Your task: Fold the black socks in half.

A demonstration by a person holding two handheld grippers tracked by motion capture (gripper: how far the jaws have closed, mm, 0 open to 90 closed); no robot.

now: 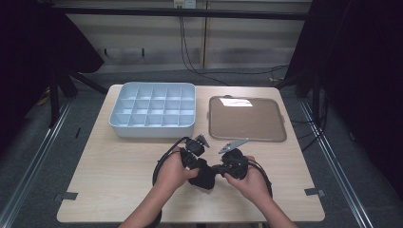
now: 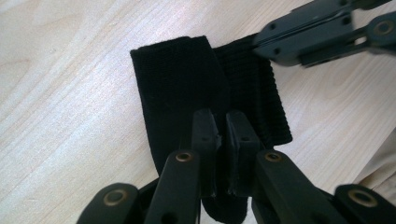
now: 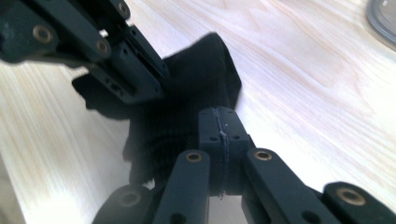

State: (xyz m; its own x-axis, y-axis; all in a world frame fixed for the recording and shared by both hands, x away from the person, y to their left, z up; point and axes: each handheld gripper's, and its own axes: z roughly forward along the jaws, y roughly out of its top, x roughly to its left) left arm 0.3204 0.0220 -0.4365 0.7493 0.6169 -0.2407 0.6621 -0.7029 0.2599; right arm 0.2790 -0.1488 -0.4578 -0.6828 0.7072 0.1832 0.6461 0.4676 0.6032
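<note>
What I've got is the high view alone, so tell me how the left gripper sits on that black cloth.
Observer: In the left gripper view, the left gripper is shut on the black cloth, its pads pinching the near part.
Operator: Now report the right gripper.
Observer: In its own view, the right gripper has its pads pressed together. I cannot tell whether cloth is between them.
Operator: Describe the cloth's surface.
Observer: A smooth layer lies folded over a ribbed layer.

Bare table [image 1: 114,185] beside hands, organizer [image 1: 153,111] and lid [image 1: 247,118] behind.
</note>
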